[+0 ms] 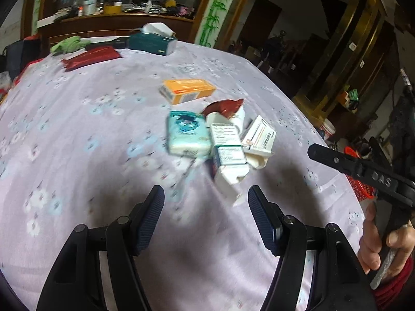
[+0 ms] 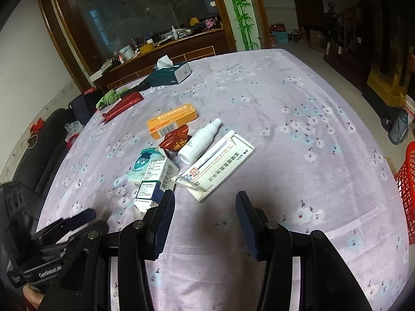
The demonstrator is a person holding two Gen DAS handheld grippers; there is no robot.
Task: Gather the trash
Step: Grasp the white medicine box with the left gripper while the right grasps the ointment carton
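A heap of trash lies mid-table on the lilac flowered cloth point(image 1: 103, 134) point(image 2: 285, 108): an orange box point(image 1: 187, 90) point(image 2: 172, 120), a teal tissue pack point(image 1: 188, 136) point(image 2: 141, 165), a red wrapper point(image 1: 226, 106) point(image 2: 176, 138), a white spray bottle point(image 2: 201, 140), a small white-and-teal box point(image 1: 228, 153) point(image 2: 155, 181) and a flat white box point(image 1: 259, 136) point(image 2: 220, 164). My left gripper point(image 1: 206, 199) hovers open just short of the heap, nothing between its fingers. My right gripper point(image 2: 205, 202) is open too, its left finger point(image 2: 163, 223) beside the small box.
A dark green tissue box point(image 1: 151, 42) point(image 2: 172, 73), a long red pouch point(image 1: 90, 57) point(image 2: 123, 106) and a green cloth point(image 1: 68, 45) point(image 2: 109, 98) lie at the far edge. A red basket point(image 2: 407, 181) stands off the table's right side. A cluttered sideboard point(image 1: 116, 18) lies beyond.
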